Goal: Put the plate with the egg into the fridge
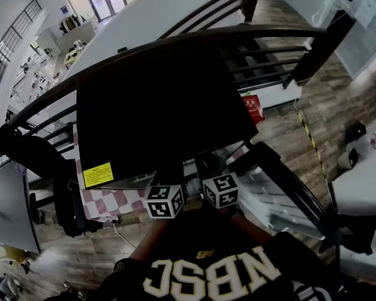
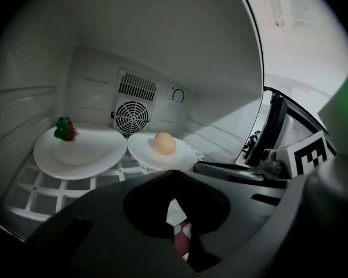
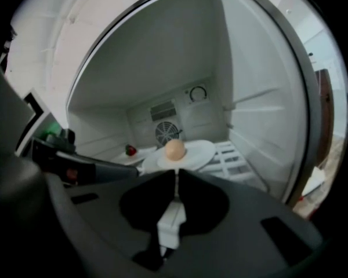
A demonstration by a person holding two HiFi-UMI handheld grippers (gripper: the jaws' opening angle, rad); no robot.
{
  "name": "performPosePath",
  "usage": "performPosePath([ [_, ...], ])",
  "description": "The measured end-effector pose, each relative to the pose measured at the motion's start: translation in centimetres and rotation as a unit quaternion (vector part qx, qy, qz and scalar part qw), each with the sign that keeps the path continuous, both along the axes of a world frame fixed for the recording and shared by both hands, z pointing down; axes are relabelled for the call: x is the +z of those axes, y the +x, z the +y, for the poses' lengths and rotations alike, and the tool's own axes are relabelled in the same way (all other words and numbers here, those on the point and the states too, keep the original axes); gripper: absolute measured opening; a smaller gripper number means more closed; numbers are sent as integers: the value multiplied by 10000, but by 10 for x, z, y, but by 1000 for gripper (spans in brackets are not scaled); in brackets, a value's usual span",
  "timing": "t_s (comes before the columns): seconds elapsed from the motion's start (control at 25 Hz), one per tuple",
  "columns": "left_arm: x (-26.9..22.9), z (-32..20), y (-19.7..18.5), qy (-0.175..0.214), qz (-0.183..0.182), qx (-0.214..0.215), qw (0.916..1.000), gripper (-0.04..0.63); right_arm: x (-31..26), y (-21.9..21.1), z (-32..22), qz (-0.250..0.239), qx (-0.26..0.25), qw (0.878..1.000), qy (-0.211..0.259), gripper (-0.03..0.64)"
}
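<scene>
Judging placement nearly complete: plate with the egg [image 3: 204,149] is seated on the fridge shelf [image 2: 32,185], rim pinched by right gripper [image 3: 176,172]; left gripper [image 2: 171,174] closed, empty. Release remains.

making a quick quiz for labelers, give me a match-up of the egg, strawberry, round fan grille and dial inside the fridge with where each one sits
Things:
1 egg
2 strawberry
3 round fan grille
4 dial

Places, as the left gripper view shows them:
a high on the back wall, right of the slotted vent
b on the left plate, at its far left edge
c low on the back wall, behind the gap between the plates
d middle of the right plate

Pairs: 1-d, 2-b, 3-c, 4-a
</scene>
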State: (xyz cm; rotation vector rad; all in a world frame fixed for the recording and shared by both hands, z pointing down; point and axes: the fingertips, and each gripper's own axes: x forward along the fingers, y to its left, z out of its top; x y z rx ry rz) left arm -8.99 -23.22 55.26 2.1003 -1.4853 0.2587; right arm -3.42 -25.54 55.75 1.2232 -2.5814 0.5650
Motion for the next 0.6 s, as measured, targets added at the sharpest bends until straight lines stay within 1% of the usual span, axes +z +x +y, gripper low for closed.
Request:
performPosePath([
  [0.28,-13,14,-13,269,144,-181,9994,21,-5,6,10,-189,135,9997,-52,37],
  [0.44,-25,28,-22,530,209,-223,9981,21,-16,1,27,-285,-3,9996,50,37],
  [0.6,-39,45,-27,811,198,-219,9963,21,-28,-3,49,-238,-129,9994,212,37],
])
